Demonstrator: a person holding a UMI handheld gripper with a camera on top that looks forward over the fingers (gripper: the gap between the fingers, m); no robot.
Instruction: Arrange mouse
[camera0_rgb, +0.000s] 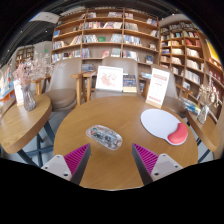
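Mouse placement is the step I'm working toward, and from here I judge it has barely begun. Going left to right: a neighbouring table with a vase sits off to the left and plays no part. On my round wooden table the mouse, pale and translucent-looking, lies near the middle, just ahead of the jaws and slightly left of their centreline. The jaws stand wide, holding nothing, pink pads facing inward. Further right, near the table's right edge, lies a white mouse pad with a red wrist rest at its near right end. Beyond, at the far edge, I see an upright sign and another, with bookshelves behind.

To do this well, I would shift a little left so the mouse sits centred between the pads, descend level to the table, and close across its narrower sides. Its smooth shell will probably slip if I pinch high, so I'd grip low. Then carry it right and set it on the pad's white area, clear of the wrist rest.
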